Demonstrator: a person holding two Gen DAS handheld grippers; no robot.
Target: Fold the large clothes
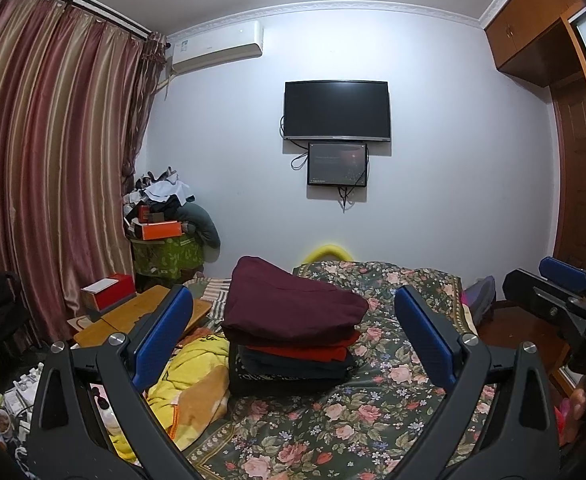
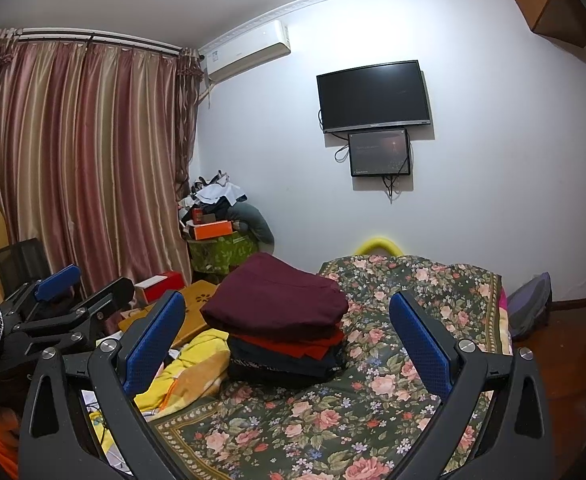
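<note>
A stack of folded clothes sits on the floral bedspread (image 1: 381, 400), with a maroon garment (image 1: 289, 300) on top, a red one (image 1: 313, 350) under it and dark ones (image 1: 289, 372) below. In the right wrist view the same maroon garment (image 2: 273, 300) tops the pile on the bedspread (image 2: 333, 412). My left gripper (image 1: 293, 336) is open and held above the bed, short of the stack, holding nothing. My right gripper (image 2: 287, 332) is also open and empty. The right gripper (image 1: 561, 284) shows at the right edge of the left wrist view, and the left gripper (image 2: 89, 288) at the left of the right wrist view.
A yellow blanket (image 1: 189, 384) lies crumpled left of the stack. A wooden folding table (image 1: 133, 316) with a red box (image 1: 109, 292) stands by the striped curtains (image 1: 53, 160). A cluttered pile (image 1: 165, 216) fills the corner. A TV (image 1: 337, 110) hangs on the far wall.
</note>
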